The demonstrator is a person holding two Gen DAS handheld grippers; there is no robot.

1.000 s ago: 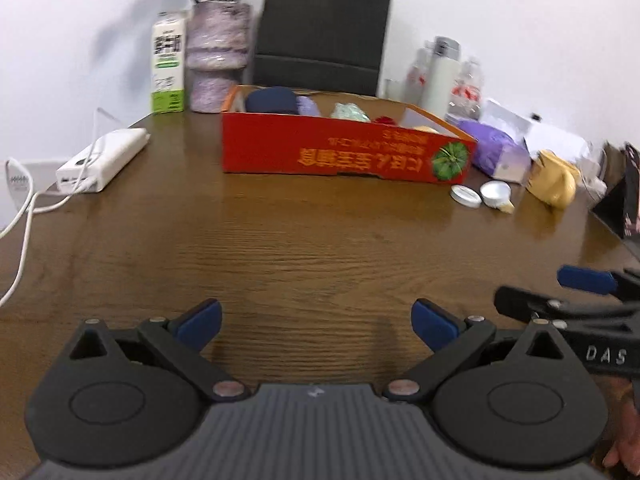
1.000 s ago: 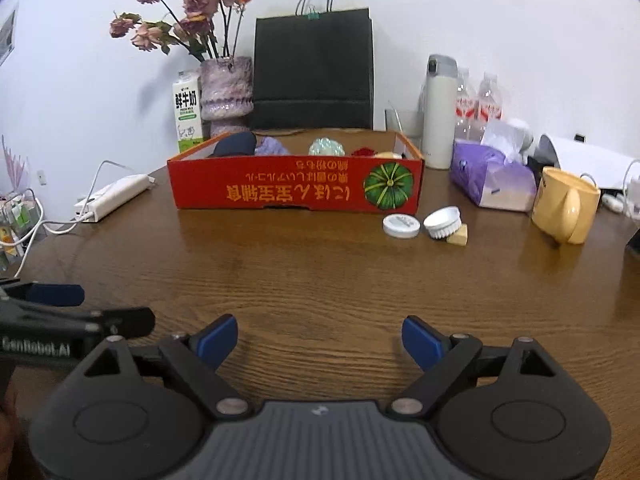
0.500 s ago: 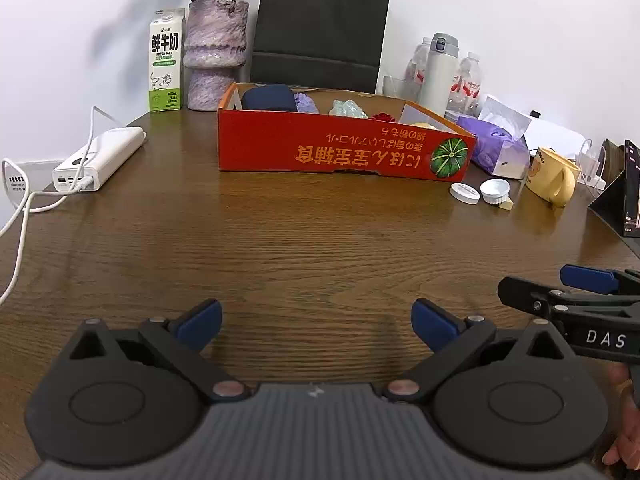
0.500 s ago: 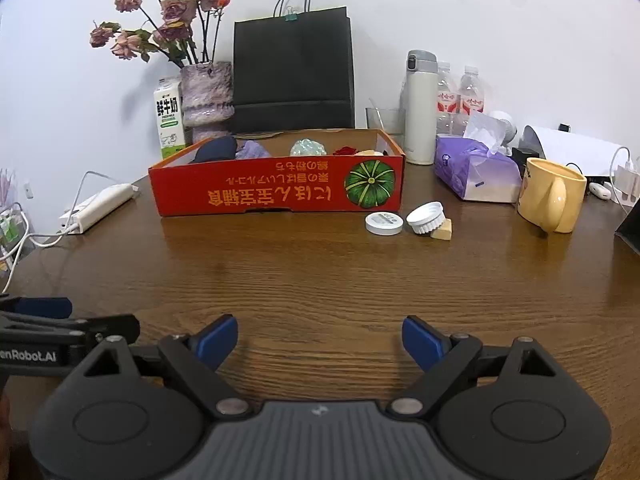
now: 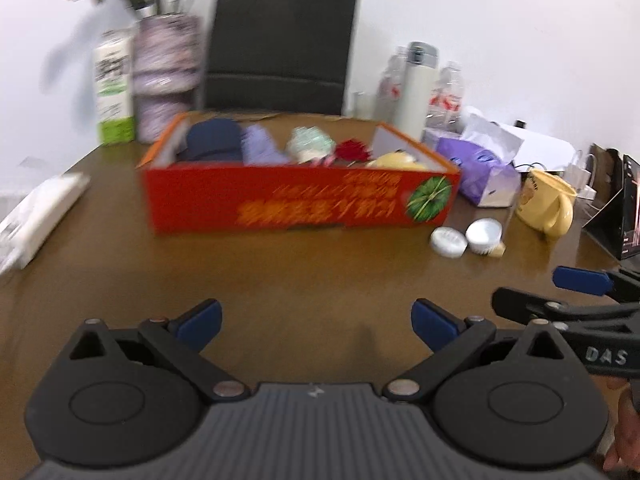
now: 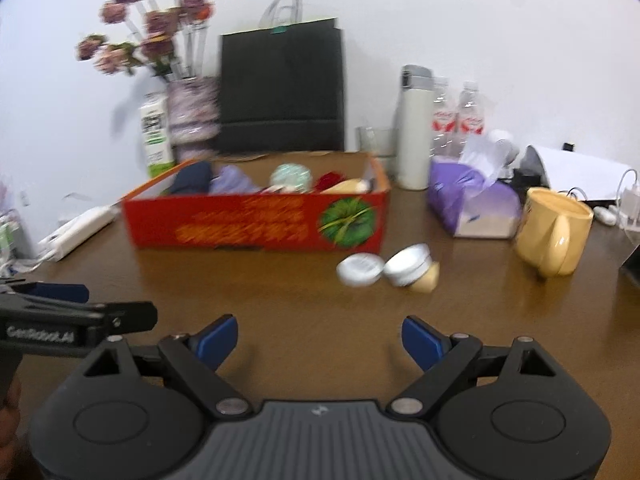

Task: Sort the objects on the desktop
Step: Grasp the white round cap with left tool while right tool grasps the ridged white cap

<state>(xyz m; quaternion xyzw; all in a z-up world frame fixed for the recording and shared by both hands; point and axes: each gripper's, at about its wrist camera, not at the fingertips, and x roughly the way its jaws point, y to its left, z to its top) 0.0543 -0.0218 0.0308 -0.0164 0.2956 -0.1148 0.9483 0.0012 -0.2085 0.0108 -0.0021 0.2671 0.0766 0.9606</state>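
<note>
A red cardboard box (image 5: 300, 204) (image 6: 256, 228) stands mid-table and holds a dark blue item, a lilac one, a pale green one, a red one and a yellow one. To its right lie a white lid (image 5: 448, 242) (image 6: 358, 269) and a small white-capped jar (image 5: 484, 234) (image 6: 408, 266) on its side. My left gripper (image 5: 316, 322) hovers open over bare wood short of the box, holding nothing. Beside it, my right gripper (image 6: 319, 340) has wide jaws that are closing slightly, with nothing between them. Both views are blurred.
A yellow mug (image 6: 556, 236) and a purple tissue pack (image 6: 472, 204) sit at the right. Behind the box are a black paper bag (image 6: 280, 88), a white flask (image 6: 414, 128), bottles, a flower vase (image 6: 192, 112) and a milk carton (image 6: 156, 136). A white power strip (image 5: 40, 216) lies left.
Both grippers have moved forward toward the red box, which now looks larger and nearer. The views have gone blurry. Nothing was taken hold of.
</note>
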